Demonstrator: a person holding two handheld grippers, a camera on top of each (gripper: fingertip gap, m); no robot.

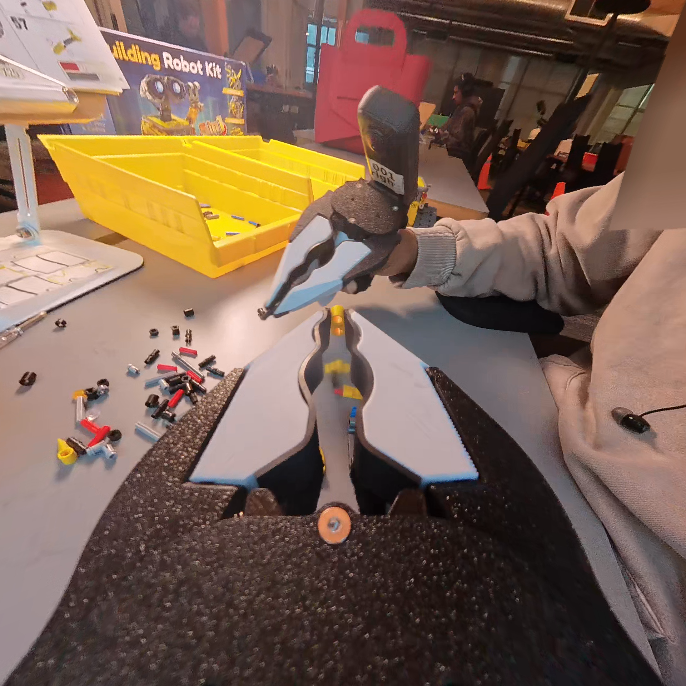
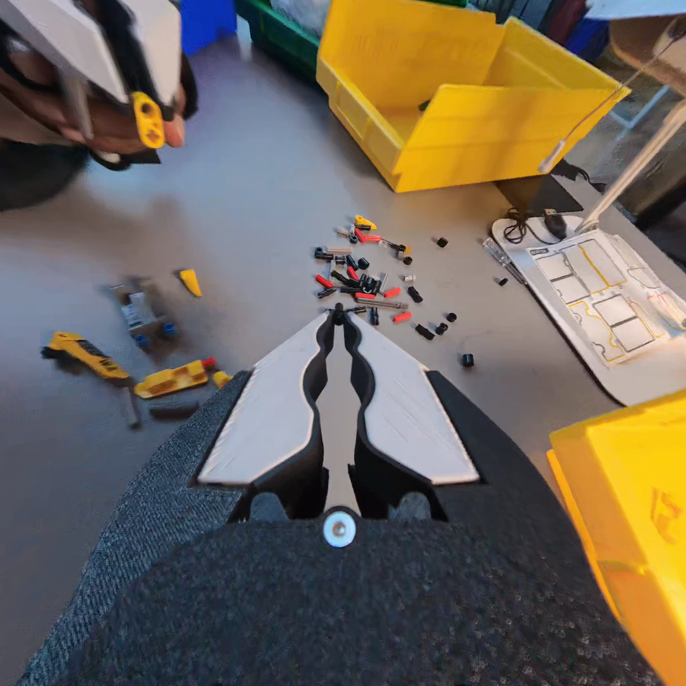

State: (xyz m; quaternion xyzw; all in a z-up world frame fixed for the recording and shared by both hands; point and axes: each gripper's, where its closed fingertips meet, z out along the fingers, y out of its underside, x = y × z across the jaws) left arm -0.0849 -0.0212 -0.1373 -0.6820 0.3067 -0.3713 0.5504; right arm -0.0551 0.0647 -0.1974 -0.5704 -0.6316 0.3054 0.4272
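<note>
The left gripper is clenched on a short yellow beam piece, held upright between its fingertips. The piece is a small rounded plastic link with two round holes through its face; in the right wrist view it sticks out below the pale fingers, raised above the grey table.

The right gripper pinches a small black pin at its very tips, the jaws nearly together around it. In the left wrist view the same gripper reaches in from the right, held by a hand in a grey sleeve, with the black pin showing at its tip, just left of the yellow beam and apart from it.

On the table to the left of the left gripper lies a scatter of loose parts: black, red, grey and a few yellow pins and connectors. Farther back stands a yellow bin with dividers and a few small pieces inside. Behind it are a blue kit box and a red bag. A printed instruction sheet lies on a white stand base at the far left of the left wrist view.

In the right wrist view, partly built yellow assemblies lie on the table to the left, blurred.
</note>
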